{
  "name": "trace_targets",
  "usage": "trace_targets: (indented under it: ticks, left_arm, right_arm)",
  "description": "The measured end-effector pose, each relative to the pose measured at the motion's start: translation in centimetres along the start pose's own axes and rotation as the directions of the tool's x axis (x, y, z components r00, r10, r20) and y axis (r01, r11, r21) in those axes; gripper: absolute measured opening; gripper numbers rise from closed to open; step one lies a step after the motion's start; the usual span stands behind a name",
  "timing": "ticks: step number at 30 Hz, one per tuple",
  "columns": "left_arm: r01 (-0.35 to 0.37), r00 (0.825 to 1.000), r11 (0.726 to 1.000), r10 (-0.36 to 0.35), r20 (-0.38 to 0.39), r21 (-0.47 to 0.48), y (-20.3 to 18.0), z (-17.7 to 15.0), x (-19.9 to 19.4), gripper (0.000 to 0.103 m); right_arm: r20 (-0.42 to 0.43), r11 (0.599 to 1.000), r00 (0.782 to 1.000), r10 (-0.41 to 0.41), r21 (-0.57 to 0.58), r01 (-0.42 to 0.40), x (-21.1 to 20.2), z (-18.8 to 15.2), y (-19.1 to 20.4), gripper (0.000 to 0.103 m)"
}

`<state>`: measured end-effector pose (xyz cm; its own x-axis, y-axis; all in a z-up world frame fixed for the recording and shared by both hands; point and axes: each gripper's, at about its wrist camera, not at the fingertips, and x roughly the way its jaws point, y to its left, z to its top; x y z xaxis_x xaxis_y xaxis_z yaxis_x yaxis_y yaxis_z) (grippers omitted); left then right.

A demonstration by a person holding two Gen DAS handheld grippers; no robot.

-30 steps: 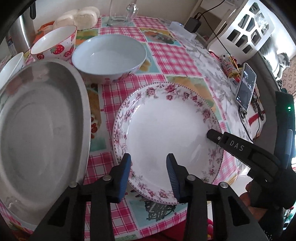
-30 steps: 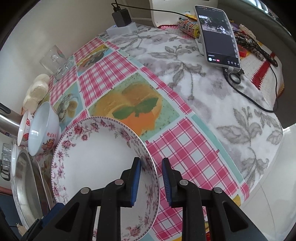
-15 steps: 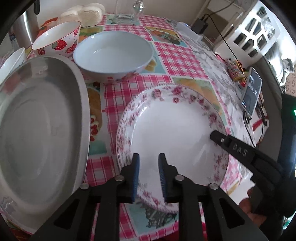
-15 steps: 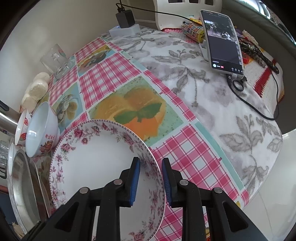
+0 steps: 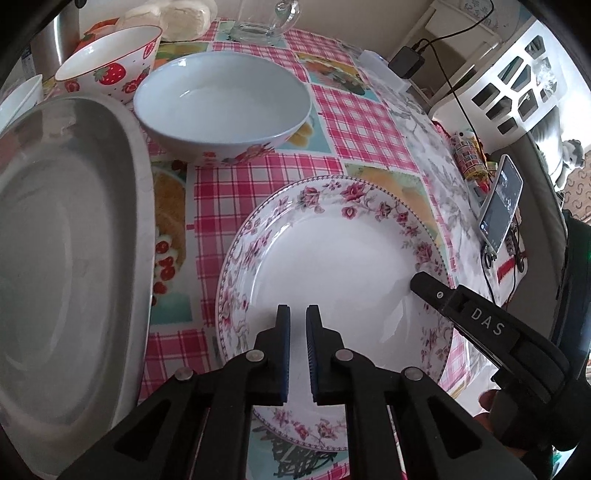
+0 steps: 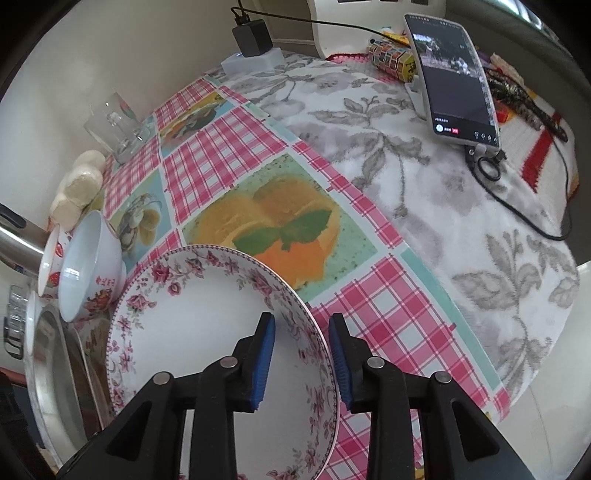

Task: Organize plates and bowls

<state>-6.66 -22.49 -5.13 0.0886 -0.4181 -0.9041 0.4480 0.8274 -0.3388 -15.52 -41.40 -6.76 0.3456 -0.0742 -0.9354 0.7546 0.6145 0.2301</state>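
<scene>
A white plate with a pink floral rim (image 5: 332,266) lies flat on the checked tablecloth. My left gripper (image 5: 297,314) is shut just above the plate's near side, with nothing between its pads. My right gripper (image 6: 301,328) straddles the plate's (image 6: 192,332) right rim. Its jaws are opening and the pads stand clear of the rim. One of its fingers (image 5: 436,293) shows over that rim in the left wrist view. Behind the plate stand a pale blue bowl (image 5: 221,99) and a strawberry bowl (image 5: 110,62). A large oval metal platter (image 5: 66,240) lies to the left.
A glass mug (image 5: 262,18), pale buns (image 6: 79,181) and a steel pot (image 5: 55,40) stand at the back. A phone on a stand (image 6: 454,77), a cable and a charger (image 6: 253,37) sit on the floral cloth to the right. The table edge runs close behind the plate's near side.
My left jaws have closed from wide apart to shut above the plate. My right jaws, which pinched the plate's rim, have spread and let go of it.
</scene>
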Motion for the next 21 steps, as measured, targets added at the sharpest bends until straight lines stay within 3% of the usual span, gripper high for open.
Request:
trace_targets:
  ticks: [9, 13, 15, 17, 21]
  left_arm:
    - [0.058, 0.998, 0.998, -0.058, -0.020, 0.002, 0.3, 0.2, 0.1, 0.008]
    - [0.103, 0.994, 0.992, -0.105, 0.021, 0.076, -1.2, 0.2, -1.2, 0.008]
    - [0.092, 0.994, 0.988, -0.099, 0.051, 0.126, -2.1, 0.2, -2.1, 0.008]
    - [0.033, 0.996, 0.987, -0.045, 0.078, 0.160, -2.6, 0.1, -2.6, 0.008]
    - [0.054, 0.998, 0.994, -0.058, 0.040, 0.097, -1.1, 0.6, -2.1, 0.008]
  right_arm:
    - [0.018, 1.000, 1.000, 0.015, -0.021, -0.014, -0.3, -0.3, -0.1, 0.029]
    - [0.020, 0.998, 0.999, 0.041, -0.045, -0.040, -0.5, -0.6, -0.1, 0.023]
    - [0.026, 0.996, 0.997, 0.075, -0.042, -0.074, -0.8, -0.7, -0.2, 0.019]
    - [0.038, 0.997, 0.997, 0.069, -0.043, -0.067, -1.1, -0.7, -0.2, 0.017]
    - [0.029, 0.997, 0.998, 0.054, -0.053, -0.053, -1.0, -0.8, 0.2, 0.017]
